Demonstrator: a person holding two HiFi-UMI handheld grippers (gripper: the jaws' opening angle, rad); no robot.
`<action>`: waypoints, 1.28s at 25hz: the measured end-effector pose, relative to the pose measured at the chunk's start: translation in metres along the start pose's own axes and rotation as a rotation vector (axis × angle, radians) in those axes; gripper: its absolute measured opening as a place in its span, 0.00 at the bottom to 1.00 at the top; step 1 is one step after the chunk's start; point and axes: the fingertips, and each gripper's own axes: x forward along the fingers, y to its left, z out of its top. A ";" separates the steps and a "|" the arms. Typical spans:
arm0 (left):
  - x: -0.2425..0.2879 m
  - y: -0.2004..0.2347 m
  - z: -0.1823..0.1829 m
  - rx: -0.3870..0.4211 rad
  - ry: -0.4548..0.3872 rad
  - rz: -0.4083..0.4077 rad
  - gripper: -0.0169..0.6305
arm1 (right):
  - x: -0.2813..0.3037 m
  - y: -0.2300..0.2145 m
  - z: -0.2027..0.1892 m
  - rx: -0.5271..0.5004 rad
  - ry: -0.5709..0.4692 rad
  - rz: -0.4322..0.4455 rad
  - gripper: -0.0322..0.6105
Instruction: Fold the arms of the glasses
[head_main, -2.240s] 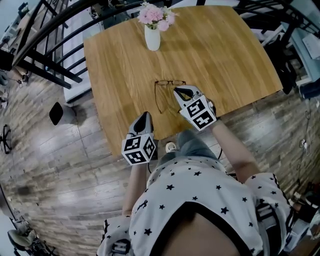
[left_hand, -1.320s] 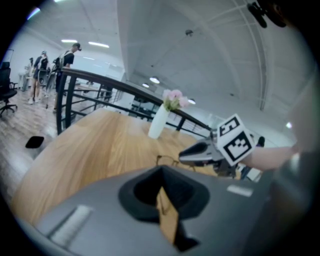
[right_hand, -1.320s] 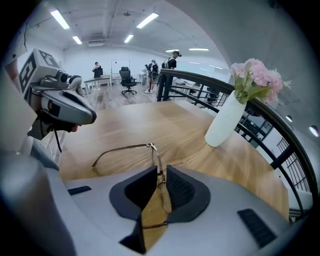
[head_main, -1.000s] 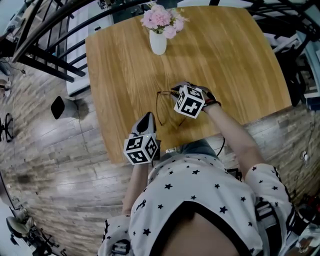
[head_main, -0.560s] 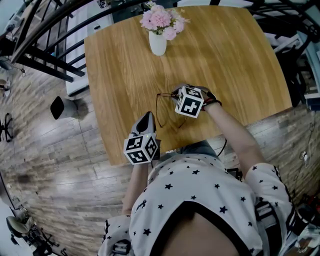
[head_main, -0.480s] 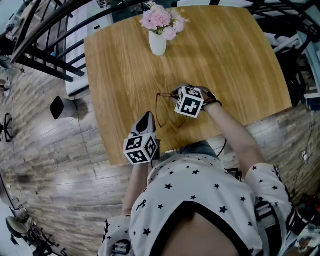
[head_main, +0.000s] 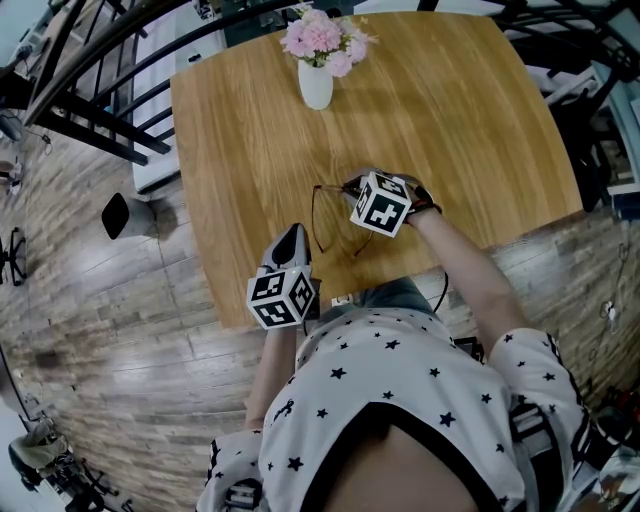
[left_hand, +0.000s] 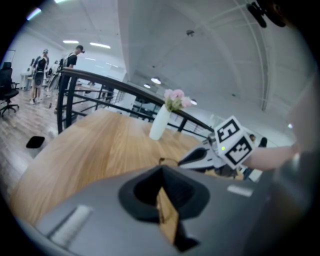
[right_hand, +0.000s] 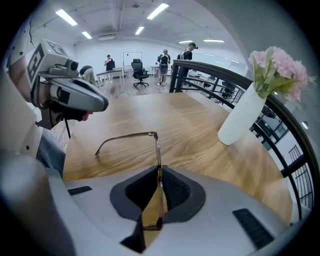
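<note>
Well nearer the person than the flower vase (head_main: 316, 84), the glasses (head_main: 330, 205) sit on the wooden surface (head_main: 450, 120), their front pinched in the right gripper (head_main: 352, 186) jaws, probably to anchor it, while the left gripper (head_main: 293, 233) hovers, jaws pressed together and empty.

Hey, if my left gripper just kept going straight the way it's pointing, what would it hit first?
Probably the wooden table, just short of the glasses, since the left gripper tilts down. Depth is unclear; the frame's corner could come first.
</note>
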 end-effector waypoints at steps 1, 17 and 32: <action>-0.002 0.000 0.000 0.000 -0.001 0.001 0.04 | -0.002 0.000 0.001 0.004 -0.006 -0.011 0.08; -0.037 -0.009 -0.007 0.023 -0.031 -0.024 0.04 | -0.047 0.011 0.009 0.126 -0.078 -0.193 0.08; -0.061 -0.027 -0.015 0.108 -0.031 -0.080 0.13 | -0.092 0.025 0.016 0.259 -0.164 -0.299 0.08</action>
